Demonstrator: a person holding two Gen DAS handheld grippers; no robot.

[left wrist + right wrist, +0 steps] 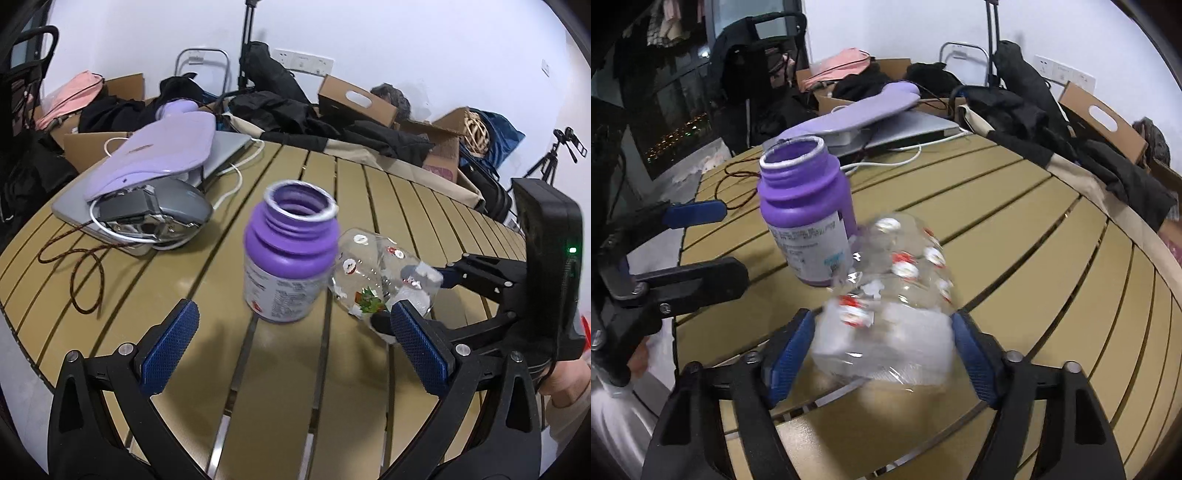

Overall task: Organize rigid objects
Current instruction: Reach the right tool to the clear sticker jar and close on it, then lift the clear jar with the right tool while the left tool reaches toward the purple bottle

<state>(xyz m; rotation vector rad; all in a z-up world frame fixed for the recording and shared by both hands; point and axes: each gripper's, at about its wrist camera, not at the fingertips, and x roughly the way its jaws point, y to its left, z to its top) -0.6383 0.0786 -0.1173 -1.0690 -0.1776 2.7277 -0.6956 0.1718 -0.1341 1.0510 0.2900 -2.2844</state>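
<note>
R gripper [882,350], pads clamped on the clear printed plastic bottle [894,291] lying touching the open purple pill jar [807,218] on its R side; L gripper [291,347], jaws apart w/ nothing held, just in front of jar: keep grip low & level, ease off w/o tipping jar.
</note>
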